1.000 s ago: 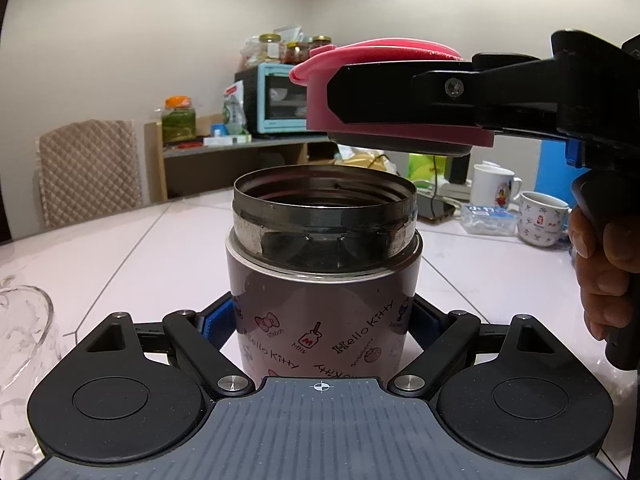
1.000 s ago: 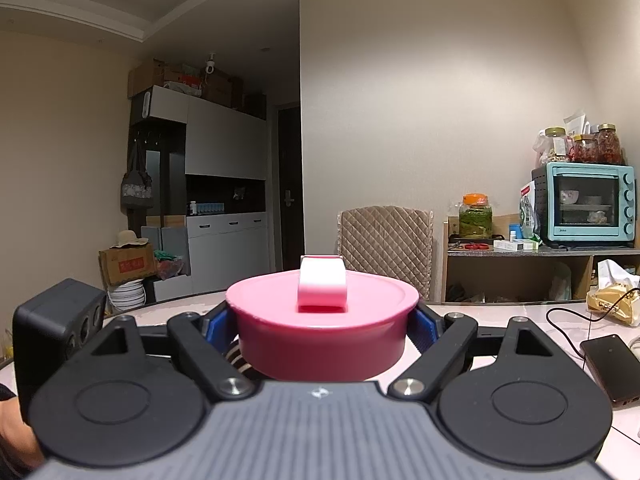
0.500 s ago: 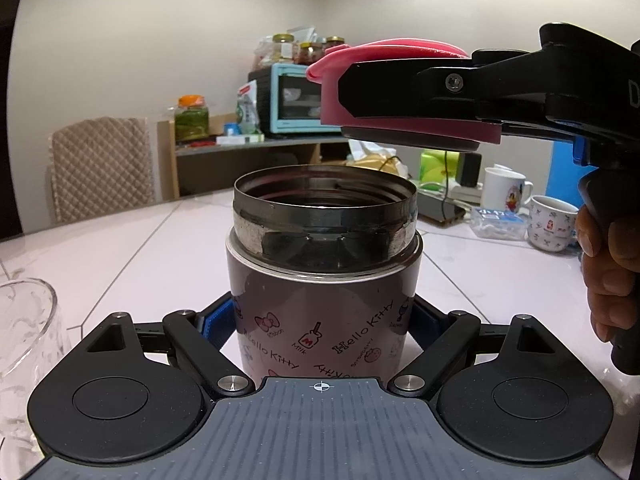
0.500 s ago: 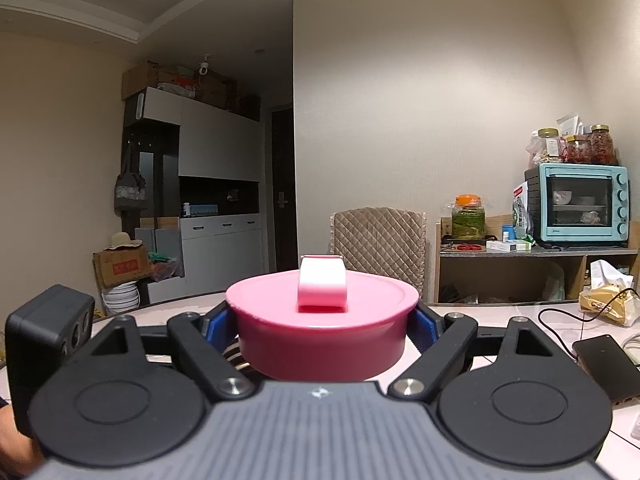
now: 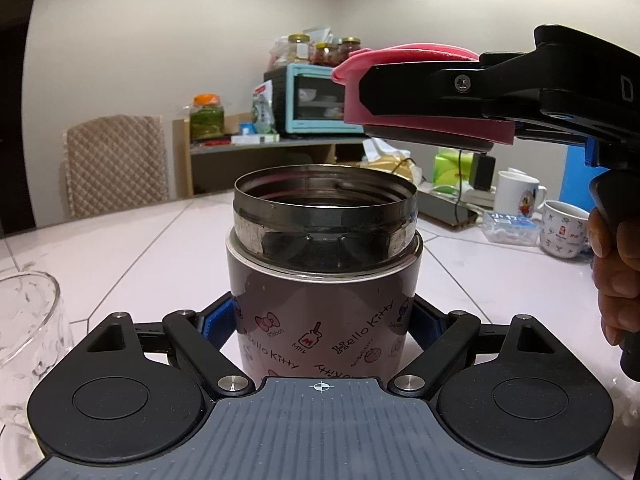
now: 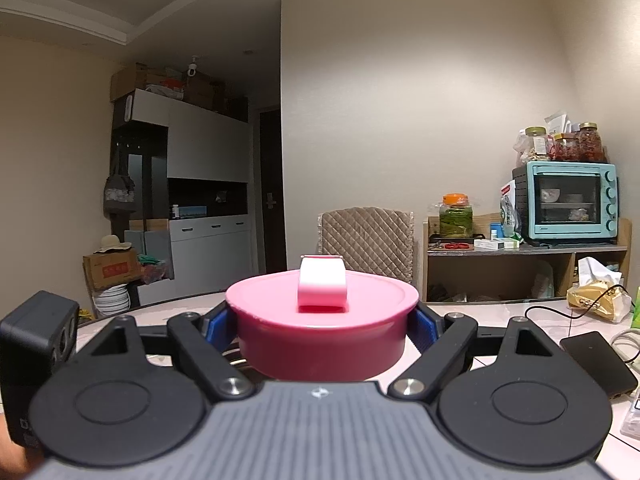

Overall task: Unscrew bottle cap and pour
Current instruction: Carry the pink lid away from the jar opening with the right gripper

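- The left gripper (image 5: 322, 326) has its jaws clamped on the brown metal Hello Kitty flask (image 5: 320, 320), which stands upright and open-mouthed on the white tiled table (image 5: 120, 248); its base is hidden behind the gripper body.
- The right gripper (image 6: 322, 322) has its jaws pressed tight on the round pink screw cap (image 6: 320, 332), held in the air up and to the right of the flask's mouth, clear of it.
- A clear drinking glass (image 5: 24, 320) near the table's left edge is cut off by the frame.
- The flask's contents cannot be made out.
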Tool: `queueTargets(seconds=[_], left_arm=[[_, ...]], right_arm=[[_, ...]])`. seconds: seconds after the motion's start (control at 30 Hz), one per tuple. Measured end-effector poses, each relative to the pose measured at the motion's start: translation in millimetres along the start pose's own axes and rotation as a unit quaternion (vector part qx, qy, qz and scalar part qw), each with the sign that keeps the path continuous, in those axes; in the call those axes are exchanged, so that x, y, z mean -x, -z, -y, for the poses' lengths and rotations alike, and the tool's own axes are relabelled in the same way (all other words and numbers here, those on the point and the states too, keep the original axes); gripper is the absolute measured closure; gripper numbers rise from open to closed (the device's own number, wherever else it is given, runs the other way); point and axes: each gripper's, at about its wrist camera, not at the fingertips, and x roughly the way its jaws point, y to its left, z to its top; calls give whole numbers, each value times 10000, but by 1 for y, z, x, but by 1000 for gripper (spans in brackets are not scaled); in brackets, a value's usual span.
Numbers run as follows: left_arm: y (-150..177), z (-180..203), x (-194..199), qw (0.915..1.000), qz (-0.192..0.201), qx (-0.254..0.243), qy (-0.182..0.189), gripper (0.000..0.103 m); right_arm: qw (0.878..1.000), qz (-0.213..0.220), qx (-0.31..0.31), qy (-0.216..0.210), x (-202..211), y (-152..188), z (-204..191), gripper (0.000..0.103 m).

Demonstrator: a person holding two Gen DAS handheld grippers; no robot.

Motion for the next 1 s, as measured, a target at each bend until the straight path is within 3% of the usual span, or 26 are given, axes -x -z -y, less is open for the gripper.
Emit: queueTargets(seconds=[1.0], left_arm=[[-2, 11, -2, 9990, 1, 151, -409, 13]], right_arm=[[9974, -190, -256, 654, 13, 13, 34, 18]])
